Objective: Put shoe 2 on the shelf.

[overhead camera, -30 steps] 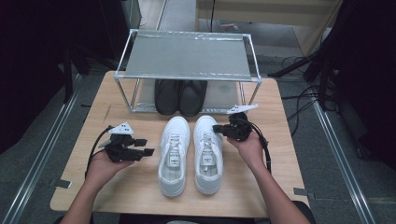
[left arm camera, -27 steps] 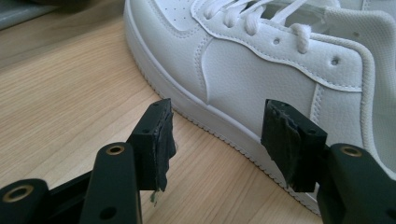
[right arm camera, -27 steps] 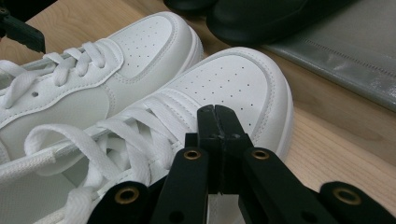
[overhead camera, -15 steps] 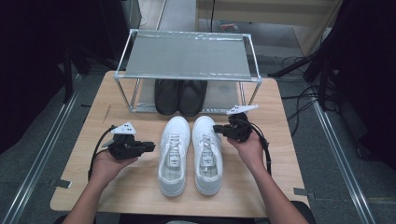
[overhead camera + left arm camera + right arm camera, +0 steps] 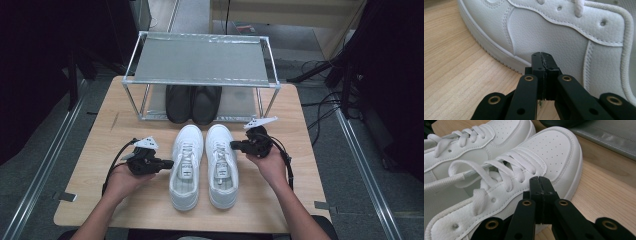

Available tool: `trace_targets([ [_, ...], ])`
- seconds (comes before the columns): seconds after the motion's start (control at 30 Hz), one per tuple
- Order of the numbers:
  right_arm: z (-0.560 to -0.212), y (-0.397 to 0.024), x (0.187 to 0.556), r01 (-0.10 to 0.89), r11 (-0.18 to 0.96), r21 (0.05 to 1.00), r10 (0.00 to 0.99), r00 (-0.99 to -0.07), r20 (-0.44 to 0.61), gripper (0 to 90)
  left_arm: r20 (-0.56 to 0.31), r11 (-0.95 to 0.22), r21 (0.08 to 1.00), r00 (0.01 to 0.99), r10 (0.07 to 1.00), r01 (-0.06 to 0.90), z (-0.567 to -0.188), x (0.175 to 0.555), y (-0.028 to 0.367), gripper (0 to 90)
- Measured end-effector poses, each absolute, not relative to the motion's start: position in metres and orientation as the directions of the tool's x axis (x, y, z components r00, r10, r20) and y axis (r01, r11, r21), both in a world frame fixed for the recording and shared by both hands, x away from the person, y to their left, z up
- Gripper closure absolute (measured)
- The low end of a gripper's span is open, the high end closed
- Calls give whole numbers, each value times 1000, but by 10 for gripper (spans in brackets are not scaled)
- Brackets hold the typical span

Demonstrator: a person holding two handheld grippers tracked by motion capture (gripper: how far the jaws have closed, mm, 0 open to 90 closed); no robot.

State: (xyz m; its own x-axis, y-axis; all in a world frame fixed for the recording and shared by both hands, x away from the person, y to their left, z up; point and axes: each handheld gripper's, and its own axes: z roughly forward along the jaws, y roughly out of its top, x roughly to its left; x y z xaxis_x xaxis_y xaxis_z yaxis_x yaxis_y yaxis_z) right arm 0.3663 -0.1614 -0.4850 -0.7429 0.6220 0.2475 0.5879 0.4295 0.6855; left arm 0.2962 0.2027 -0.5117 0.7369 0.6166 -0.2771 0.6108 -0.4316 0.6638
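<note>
Two white lace-up sneakers stand side by side, toes away from me, in the middle of the wooden table: the left sneaker (image 5: 185, 167) and the right sneaker (image 5: 221, 165). My left gripper (image 5: 169, 163) points at the outer side of the left sneaker (image 5: 564, 37); its jaws have just been closing and now meet with nothing between them. My right gripper (image 5: 233, 146) is shut and empty too, its tip close to the outer side of the right sneaker (image 5: 529, 162) near the laces.
A metal-framed shoe rack (image 5: 200, 60) with a grey top shelf stands at the far side of the table. A pair of black shoes (image 5: 193, 102) sits under it. Bare wood (image 5: 100, 145) lies left of my left hand, and the table's front edge is close.
The left gripper's jaws, open a second ago, have come together beside the left sneaker. The right gripper and both sneakers have stayed where they were.
</note>
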Motion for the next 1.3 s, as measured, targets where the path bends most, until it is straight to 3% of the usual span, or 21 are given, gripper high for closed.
trace_targets([
  [0.2, -485, -159, 367, 585, 432, 686, 619, -746, 247, 900, -305, -454, 667, 772, 558, 591, -514, 291, 189, 900],
  [0.43, -486, -159, 368, 582, 430, 690, 618, -747, 246, 900, -299, -454, 661, 765, 570, 597, -513, 288, 185, 900],
  [0.9, -489, -160, 381, 583, 369, 724, 664, -710, 234, 900, -328, -499, 662, 815, 478, 559, -515, 278, 158, 900],
  [1.0, -489, -162, 381, 584, 360, 728, 669, -705, 235, 899, -343, -463, 683, 808, 480, 565, -511, 279, 164, 890],
  [1.3, -482, -171, 373, 574, 314, 756, 667, -700, 254, 742, -336, -411, 695, 772, 540, 590, -498, 280, 193, 754],
])
